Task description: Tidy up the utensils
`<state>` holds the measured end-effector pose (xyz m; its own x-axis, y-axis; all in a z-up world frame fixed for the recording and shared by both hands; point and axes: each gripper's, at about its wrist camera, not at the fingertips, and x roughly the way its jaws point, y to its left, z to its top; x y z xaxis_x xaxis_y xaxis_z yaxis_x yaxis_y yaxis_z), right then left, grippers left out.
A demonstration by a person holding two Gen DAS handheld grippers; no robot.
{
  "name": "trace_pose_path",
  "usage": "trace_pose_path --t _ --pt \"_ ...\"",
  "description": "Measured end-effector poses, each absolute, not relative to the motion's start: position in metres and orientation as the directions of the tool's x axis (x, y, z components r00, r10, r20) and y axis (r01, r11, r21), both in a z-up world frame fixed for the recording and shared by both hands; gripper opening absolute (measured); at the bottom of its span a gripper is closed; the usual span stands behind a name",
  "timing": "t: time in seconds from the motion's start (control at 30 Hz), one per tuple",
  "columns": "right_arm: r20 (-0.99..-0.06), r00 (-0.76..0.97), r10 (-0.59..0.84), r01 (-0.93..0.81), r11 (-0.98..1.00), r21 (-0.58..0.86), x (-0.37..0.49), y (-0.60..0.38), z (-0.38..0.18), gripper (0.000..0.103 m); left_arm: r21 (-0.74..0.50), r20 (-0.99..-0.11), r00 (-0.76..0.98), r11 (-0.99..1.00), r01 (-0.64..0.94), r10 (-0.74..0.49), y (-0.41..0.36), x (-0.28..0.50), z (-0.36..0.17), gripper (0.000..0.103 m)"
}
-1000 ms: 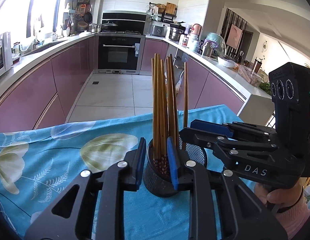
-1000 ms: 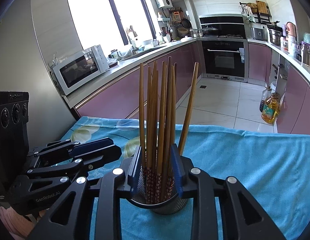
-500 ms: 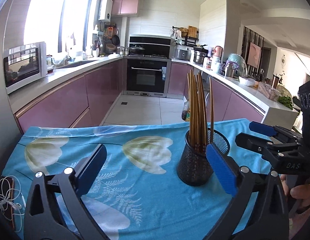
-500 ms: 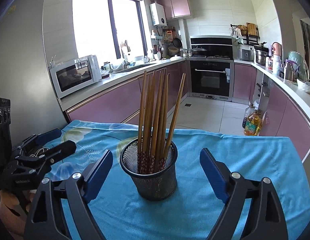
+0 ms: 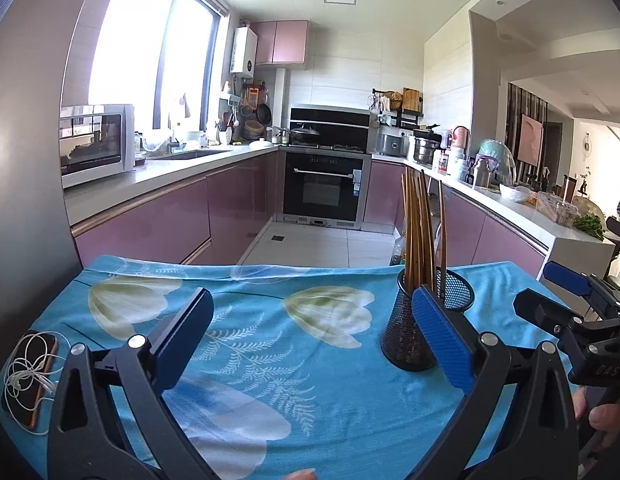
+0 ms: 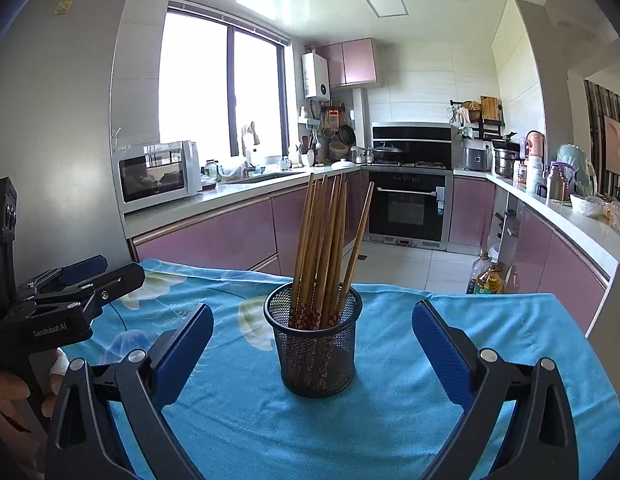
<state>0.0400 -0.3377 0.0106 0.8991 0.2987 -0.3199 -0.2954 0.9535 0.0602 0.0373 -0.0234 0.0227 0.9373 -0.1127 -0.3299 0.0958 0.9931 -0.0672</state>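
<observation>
**Chopsticks in mesh holder: both grippers clear**

Chopsticks (image 6: 323, 240) stand bundled in the mesh holder (image 6: 315, 354) on the tabletop (image 6: 489, 320). Left gripper (image 5: 313, 340) beside the holder, right gripper (image 6: 313, 346) before it; jaws of each apart, empty. Risk: a nudge could tip the top-heavy holder.

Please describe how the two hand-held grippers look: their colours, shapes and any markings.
Both are black plastic frames with silver rivets and flat blue ribbed pads. The left hand-held gripper carries white "GenRobot.AI" lettering on its body, seen from the right wrist view. The right hand-held gripper shows "DAS" lettering from the left wrist view. No cables or sleeves show.
</observation>
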Motion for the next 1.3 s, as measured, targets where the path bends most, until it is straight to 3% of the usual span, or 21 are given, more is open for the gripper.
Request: trace_pose_path --t 0.17,0.63,1.3 --pt "-0.291 0.914 0.283 -0.282 0.958 0.048 0.033 -0.335 0.011 0.097 -0.043 -0.258 0.964 0.997 0.058 -0.067 -0.022 0.021 0.027 0.098" --pt "-0.234 0.938 0.256 -0.259 0.966 0.019 0.021 -0.334 0.011 0.097 -0.045 -0.177 0.983 0.998 0.041 -0.049 -0.019 0.005 0.030 0.098" --pt "-0.205 0.951 0.233 -0.232 0.972 0.032 0.018 -0.338 0.010 0.097 -0.024 -0.136 0.990 0.999 0.029 -0.032 -0.025 -0.001 0.027 0.098"
